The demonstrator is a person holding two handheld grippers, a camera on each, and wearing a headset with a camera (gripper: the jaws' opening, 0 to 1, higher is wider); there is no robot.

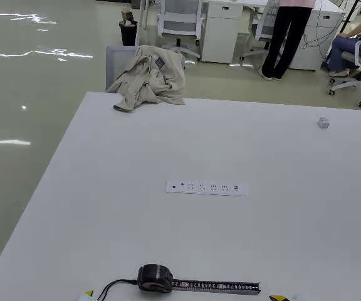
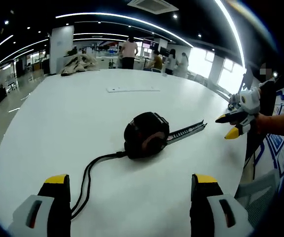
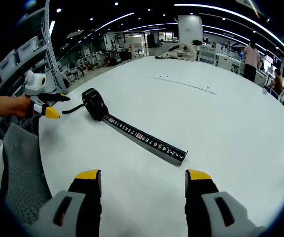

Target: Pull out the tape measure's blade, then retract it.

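The tape point(image 1: 155, 278) lies at bottom centre of the head view on the bench point(image 1: 243, 232), its blade point(image 1: 215, 286) partly out rightward. The left gripper point(image 2: 131, 180) faces the case and the right gripper point(image 3: 144, 174) faces the tip. Both have jaws apart and hold nothing, likely ready to retract the blade.

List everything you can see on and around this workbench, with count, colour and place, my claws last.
table: one, white, under everything.
tape measure: one, black case, near edge.
blade: one, dark with pale numerals, partly out, flat on the table.
cord: one, black, trailing from the case.
power strip: one, white, table middle.
jacket: one, beige, draped at the far edge.
small object: one, pale grey, far right; too small to identify.
standing person: one, dark trousers, background.
seated person: one, blue trousers, background right.
left claw: one, grey, yellow tips, open.
right claw: one, grey, yellow tips, open.
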